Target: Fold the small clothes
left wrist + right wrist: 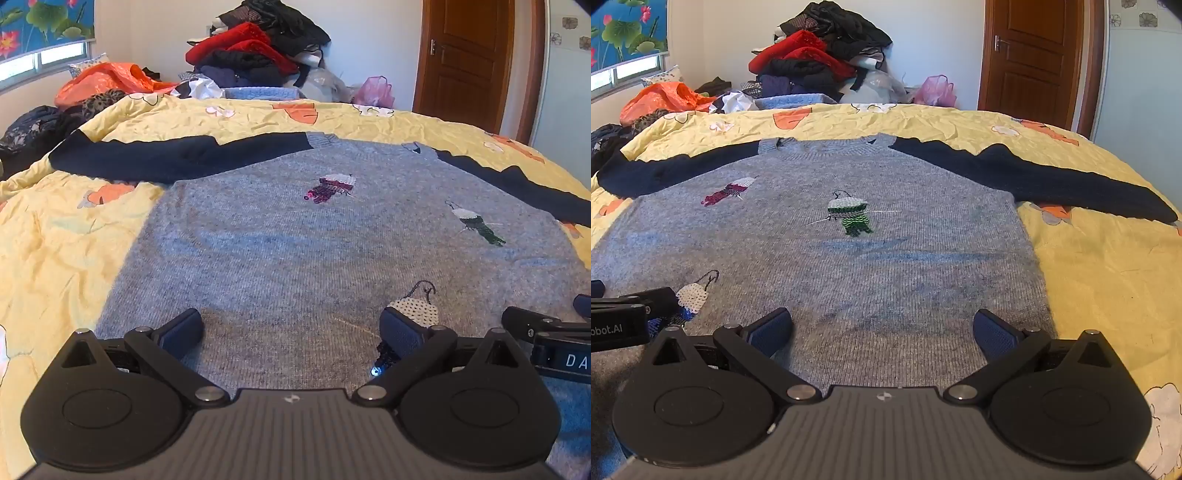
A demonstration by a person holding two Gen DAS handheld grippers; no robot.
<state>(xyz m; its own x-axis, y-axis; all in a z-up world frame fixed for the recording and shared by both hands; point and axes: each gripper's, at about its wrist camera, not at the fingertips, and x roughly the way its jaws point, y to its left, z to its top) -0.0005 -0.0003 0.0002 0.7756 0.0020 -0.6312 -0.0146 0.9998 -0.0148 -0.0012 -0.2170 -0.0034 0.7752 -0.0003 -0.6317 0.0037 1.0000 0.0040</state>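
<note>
We find a bed covered by a yellow quilt (1089, 266) printed with orange and white flowers, taking up most of both views. Spread flat on it, front side up, lies the sweater (886, 280): a grey knitted body with two dark navy sleeves stretched out to either side, its collar toward the far edge of the bed and its hem toward the cameras. The left sleeve (177, 158) runs straight out; the right sleeve (1034, 177) angles toward the near right.

Beyond the bed we note a pile of clothes (820, 55), red and black, against the white wall, an orange bag (665, 98) near the window, a pink bag (936, 90), and a brown door (1030, 59).

The left gripper (291, 332) sits low over the hem of the sweater, its jaws spread wide with nothing between them. The right gripper (882, 330) sits just beside it over the hem nearer the right side, jaws likewise wide and empty; whether either touches the knit we cannot tell.

Sequin patches mark the grey front: a green one (851, 216) at centre, a maroon one (726, 192) toward the left shoulder, and a white one (415, 312) just beside the left gripper's right finger.
</note>
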